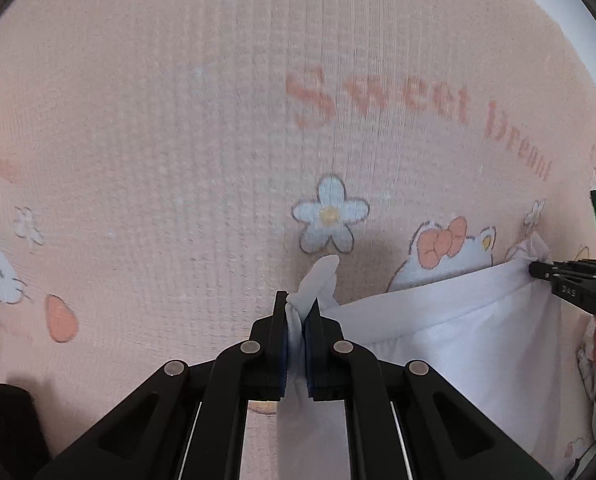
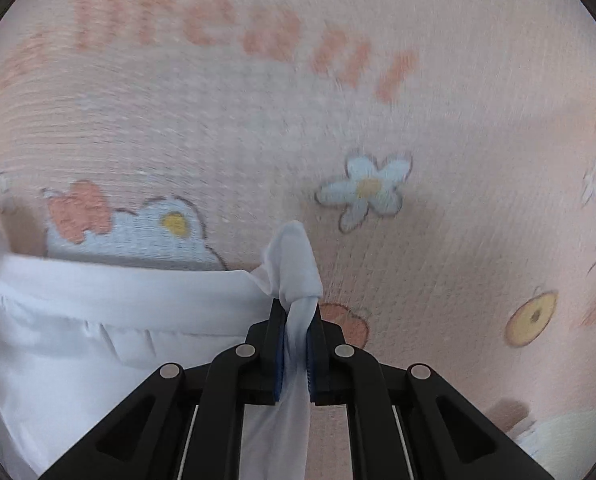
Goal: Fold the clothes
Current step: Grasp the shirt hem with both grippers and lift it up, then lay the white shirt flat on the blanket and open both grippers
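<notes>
Both sets of jaws are clamped tight on bunched corners of a white garment (image 1: 458, 328): the left gripper (image 1: 297, 312) and right gripper (image 2: 297, 316) hold its edge stretched between them, above a pink blanket (image 1: 178, 120) printed with flowers and "Sweet Dream"

pink waffle-textured blanket (image 1: 178, 120) printed with "sweet dream" lettering (image 1: 378, 100), blue flowers (image 1: 330, 214), white cartoon cats with pink bows (image 1: 446, 252), fills both views. white thin fabric garment (image 1: 478, 328) lies over it at the lower edge.
</notes>
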Available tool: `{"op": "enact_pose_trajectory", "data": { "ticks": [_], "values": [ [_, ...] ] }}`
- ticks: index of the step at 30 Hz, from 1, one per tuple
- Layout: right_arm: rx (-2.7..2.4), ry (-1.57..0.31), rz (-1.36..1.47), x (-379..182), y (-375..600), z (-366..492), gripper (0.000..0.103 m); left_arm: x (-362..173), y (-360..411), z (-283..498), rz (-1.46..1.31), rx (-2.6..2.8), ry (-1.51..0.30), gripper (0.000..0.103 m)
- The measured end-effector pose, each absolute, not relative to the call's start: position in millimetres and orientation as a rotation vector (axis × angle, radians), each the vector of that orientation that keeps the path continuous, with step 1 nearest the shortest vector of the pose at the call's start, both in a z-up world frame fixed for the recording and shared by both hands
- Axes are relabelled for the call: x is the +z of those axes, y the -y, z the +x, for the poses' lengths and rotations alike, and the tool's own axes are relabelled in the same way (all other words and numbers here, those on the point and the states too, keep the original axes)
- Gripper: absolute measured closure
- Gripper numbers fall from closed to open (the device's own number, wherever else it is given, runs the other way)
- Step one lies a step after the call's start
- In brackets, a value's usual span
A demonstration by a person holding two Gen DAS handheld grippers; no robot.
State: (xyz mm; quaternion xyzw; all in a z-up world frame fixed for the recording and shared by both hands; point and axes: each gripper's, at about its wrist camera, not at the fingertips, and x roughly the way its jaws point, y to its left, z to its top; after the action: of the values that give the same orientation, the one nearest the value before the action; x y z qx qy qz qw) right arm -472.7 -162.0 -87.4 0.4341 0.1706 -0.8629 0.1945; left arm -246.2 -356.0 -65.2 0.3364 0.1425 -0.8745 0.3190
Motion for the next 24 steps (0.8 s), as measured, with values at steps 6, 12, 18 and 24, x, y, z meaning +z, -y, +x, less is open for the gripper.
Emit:
{"op": "enact_pose_trajectory", "data": {
  "ticks": [6,12,18,24],
  "values": [
    [-2.38,-0.412,1.386,-126,161,-496,0.097,-91,374,-250,0.954,-2.237,-0.439,0.095],
    [-2.342,-0.318,1.497,-153,153,-510,0.097,-120,398,-251,1.051,-2.137,-0.556,0.093],
    [-2.372,-0.358,1.467,-148,154,-506,0.074,-125,415,-235,1.06,-2.067,-0.709,0.05],
    [-2.377,-0.194,1.458,-129,130,-496,0.032,-105,426,-198,1.019,-2.036,-0.925,0.044]
  ]
}}
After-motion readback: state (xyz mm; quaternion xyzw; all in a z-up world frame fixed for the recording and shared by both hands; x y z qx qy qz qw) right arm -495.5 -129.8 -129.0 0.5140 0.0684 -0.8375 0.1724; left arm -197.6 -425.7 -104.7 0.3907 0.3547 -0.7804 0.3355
